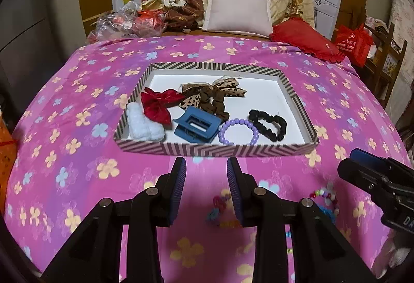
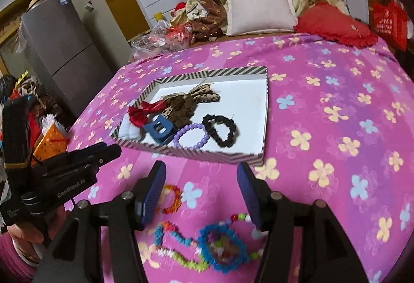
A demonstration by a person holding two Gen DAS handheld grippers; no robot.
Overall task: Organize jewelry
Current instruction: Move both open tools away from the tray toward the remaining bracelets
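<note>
A striped tray [image 1: 217,149] [image 2: 207,153] on the pink bedspread holds a red bow [image 1: 157,103], a leopard bow with brown scrunchie [image 1: 212,96], a white fluffy clip [image 1: 142,125], a blue claw clip [image 1: 195,125] [image 2: 157,129], a purple bead bracelet [image 1: 238,131] [image 2: 191,138] and a black scrunchie [image 1: 269,124] [image 2: 220,130]. Colourful bead bracelets [image 2: 222,244] [image 1: 324,195] lie on the bedspread before the tray. My left gripper [image 1: 206,166] is open and empty near the tray's front edge. My right gripper [image 2: 201,174] is open and empty above the loose bracelets.
A white pillow [image 1: 238,11], red cushion [image 1: 302,38] and plastic bags [image 1: 124,21] lie at the bed's far end. A grey fridge [image 2: 67,32] stands left. A wooden shelf with a red bag [image 1: 354,42] stands right.
</note>
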